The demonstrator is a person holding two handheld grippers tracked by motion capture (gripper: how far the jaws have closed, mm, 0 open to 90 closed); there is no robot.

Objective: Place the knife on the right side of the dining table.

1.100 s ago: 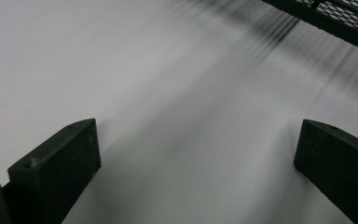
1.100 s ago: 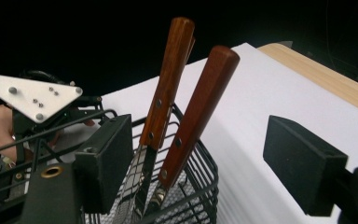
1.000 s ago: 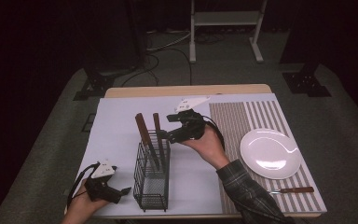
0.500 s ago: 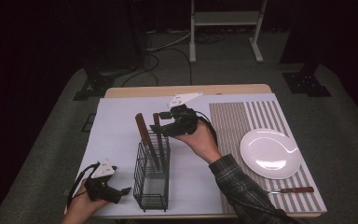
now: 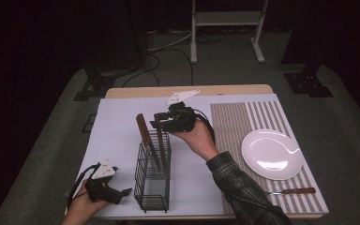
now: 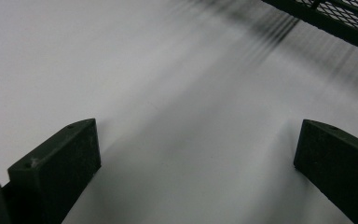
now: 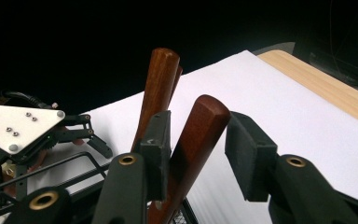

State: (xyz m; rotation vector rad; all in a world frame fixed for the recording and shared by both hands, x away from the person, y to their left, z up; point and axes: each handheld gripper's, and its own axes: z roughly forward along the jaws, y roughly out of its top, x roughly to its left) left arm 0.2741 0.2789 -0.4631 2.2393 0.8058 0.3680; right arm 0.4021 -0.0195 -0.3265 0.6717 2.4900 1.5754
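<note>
- My right gripper view shows what the high view can't: the near wooden handle [image 7: 193,140] sits between my right gripper's [image 7: 196,147] jaws, against the left pad, with a gap to the right pad, so the jaws are parted, not clamped.
- A second wooden handle [image 7: 157,86] stands just behind the left jaw.
- From the high view, both handles rise from the black wire caddy [image 5: 153,180] on the white sheet [image 5: 117,131]; their lower ends are lost in the mesh.
- My left gripper [image 5: 122,193] rests near the caddy's near left corner, jaws spread wide over bare sheet in its own view.
- A white plate [image 5: 272,153] lies on the striped mat [image 5: 229,126], with a knife [image 5: 293,191] just in front.
</note>
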